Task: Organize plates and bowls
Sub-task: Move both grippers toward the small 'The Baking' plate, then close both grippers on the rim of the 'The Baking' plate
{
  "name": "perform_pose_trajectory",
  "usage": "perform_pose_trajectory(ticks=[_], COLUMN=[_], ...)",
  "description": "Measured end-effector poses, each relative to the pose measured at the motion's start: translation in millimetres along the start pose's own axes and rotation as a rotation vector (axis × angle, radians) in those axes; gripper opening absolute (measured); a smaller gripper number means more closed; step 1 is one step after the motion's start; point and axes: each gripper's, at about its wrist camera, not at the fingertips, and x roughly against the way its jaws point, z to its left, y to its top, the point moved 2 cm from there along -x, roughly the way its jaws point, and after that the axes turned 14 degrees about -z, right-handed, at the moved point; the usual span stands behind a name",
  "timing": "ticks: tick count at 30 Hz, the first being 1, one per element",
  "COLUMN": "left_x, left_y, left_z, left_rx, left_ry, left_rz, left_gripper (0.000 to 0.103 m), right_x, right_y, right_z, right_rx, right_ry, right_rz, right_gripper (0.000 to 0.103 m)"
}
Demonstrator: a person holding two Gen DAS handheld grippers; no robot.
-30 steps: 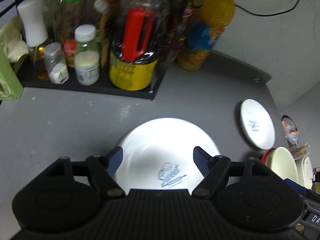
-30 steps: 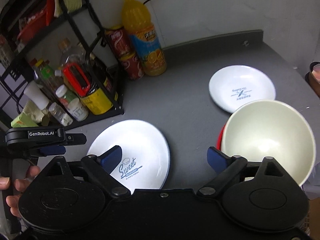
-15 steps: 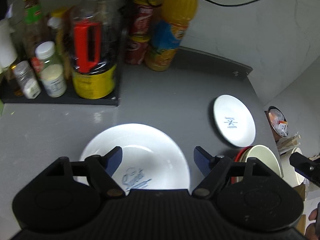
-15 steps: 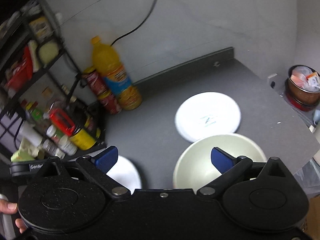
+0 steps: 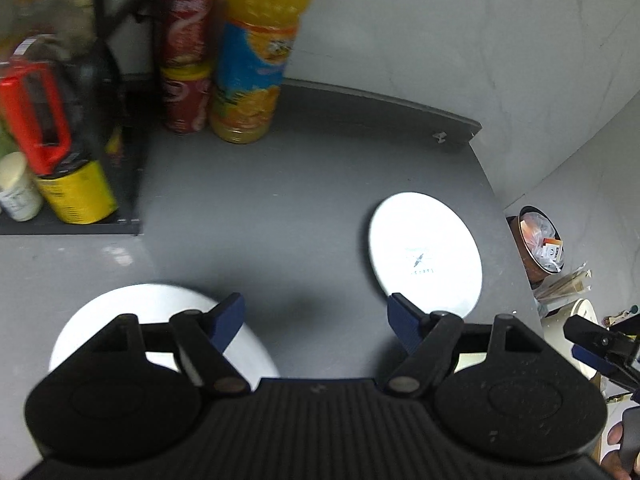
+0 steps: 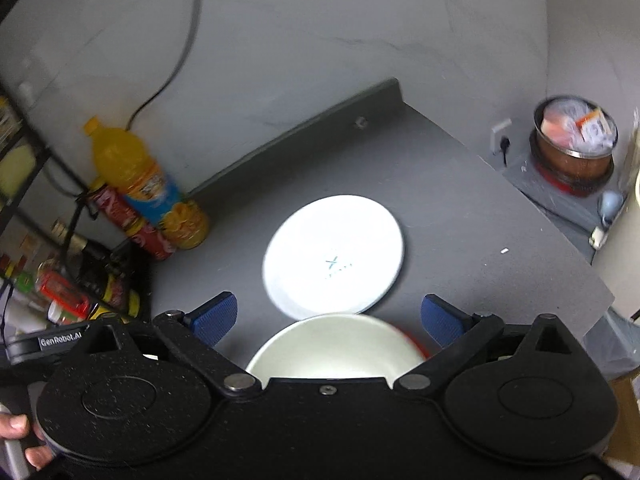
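Two white plates lie on the grey counter point(image 5: 280, 220). The near-left plate point(image 5: 132, 308) is partly hidden behind my left gripper point(image 5: 316, 316), which is open and empty above the counter between the plates. The far-right plate point(image 5: 426, 254) also shows in the right wrist view point(image 6: 334, 254). A cream bowl point(image 6: 336, 346) sits nested in a red bowl point(image 6: 416, 342), just below my right gripper point(image 6: 328, 316), which is open and empty above the bowl's far rim.
An orange juice bottle point(image 5: 256, 56) and red cans point(image 5: 184, 60) stand at the back wall. A black rack point(image 5: 68, 168) with jars and bottles fills the left. The counter's right edge drops off to a brown bin point(image 6: 574, 140).
Both grippers have swung to the right. The left one has moved off the near-left plate toward the far-right plate. The right one now faces the far plate over the bowl.
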Motion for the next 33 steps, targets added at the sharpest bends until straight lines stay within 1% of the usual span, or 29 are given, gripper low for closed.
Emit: perform_pose_trajectory(ticks=[2,4,7,9,13,16,17,18,21,23,24,25,26,27,28,31,33], left_x=[-12.7,-26.2,-43.8,-54.9,-75.6,-91.2,-96.5,-102.1,-116.7,-125.7,-130.0,-134.9,-139.9,-144.4,-148.6,-158.1,-164.5], left_y=[-0.8,-2.1,-2.7,-2.9,-3.2,-1.5,-0.8,0.3,0.3,-0.5,-1.1,-2.4,-3.5,-5.0,-6.2,-9.6,-12.8], left_z=[-10.4,-18.8,-29.1,-33.5,-38.5,-40.7,-41.4,-41.6,-41.6,-42.3,-42.6,-43.1,-43.6,-44.2,-44.6,-43.9,-43.8], left_rx=[0.002,0.007,0.019,0.024,0.024,0.033,0.033,0.038,0.080,0.096,0.107,0.118,0.126,0.134,0.141,0.169,0.179], left_ry=[-0.006,-0.007,-0.014,-0.014,0.001,0.007,0.010,0.013,0.010,0.021,0.025,0.026,0.023,0.022,0.024,0.023,0.020], left_rz=[0.007,0.022,0.037,0.052,0.065,0.070,0.072,0.078,0.092,0.097,0.100,0.109,0.124,0.136,0.146,0.162,0.180], left_gripper=[0.077,0.077,0.077,0.077,0.077,0.076,0.076,0.076,0.073,0.070,0.068,0.062,0.057,0.054,0.049,0.037,0.031], right_x=[-10.1,-21.2,-36.4,-48.5,-74.5,-95.9,-102.9,-109.3,-126.0,-135.9,-141.5,-146.1,-150.5,-154.3,-157.5,-166.9,-172.1], right_y=[7.5,15.1,23.6,28.9,35.1,37.0,37.3,36.9,36.1,34.1,33.2,31.5,29.5,27.4,25.8,22.3,21.4], right_z=[-14.8,-26.2,-38.1,-45.2,-59.7,-68.4,-70.4,-71.9,-74.5,-76.6,-77.3,-78.5,-79.7,-80.8,-81.1,-81.7,-83.1], right_rx=[-0.041,-0.071,-0.061,-0.062,-0.079,-0.078,-0.082,-0.079,-0.072,-0.065,-0.055,-0.051,-0.053,-0.055,-0.053,-0.039,-0.045], right_ry=[-0.006,0.014,0.010,0.021,0.053,0.067,0.083,0.091,0.105,0.106,0.109,0.114,0.120,0.124,0.127,0.137,0.135], right_rz=[0.027,0.054,0.075,0.092,0.128,0.174,0.188,0.198,0.220,0.231,0.223,0.235,0.247,0.261,0.273,0.300,0.311], right_gripper=[0.093,0.090,0.089,0.083,0.079,0.073,0.067,0.064,0.063,0.062,0.057,0.055,0.050,0.047,0.046,0.039,0.036])
